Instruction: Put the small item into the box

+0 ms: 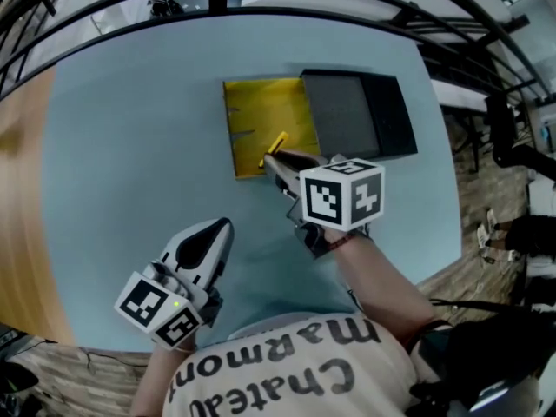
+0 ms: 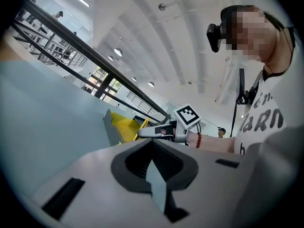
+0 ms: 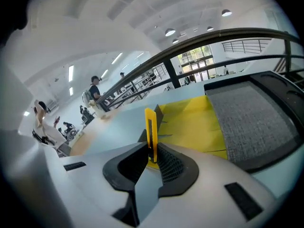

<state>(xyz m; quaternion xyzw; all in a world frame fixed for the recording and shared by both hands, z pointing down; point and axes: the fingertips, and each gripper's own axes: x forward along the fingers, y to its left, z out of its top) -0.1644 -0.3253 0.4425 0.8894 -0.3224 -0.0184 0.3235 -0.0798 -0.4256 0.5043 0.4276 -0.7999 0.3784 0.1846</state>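
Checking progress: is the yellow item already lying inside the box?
No, the right gripper has the yellow item clamped between its jaws.

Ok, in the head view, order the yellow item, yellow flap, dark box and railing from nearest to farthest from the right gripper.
1. yellow item, clamped in the right gripper.
2. yellow flap, lying right under the gripper's tip.
3. dark box, on the flap's right side.
4. railing, beyond the far edge of the table.
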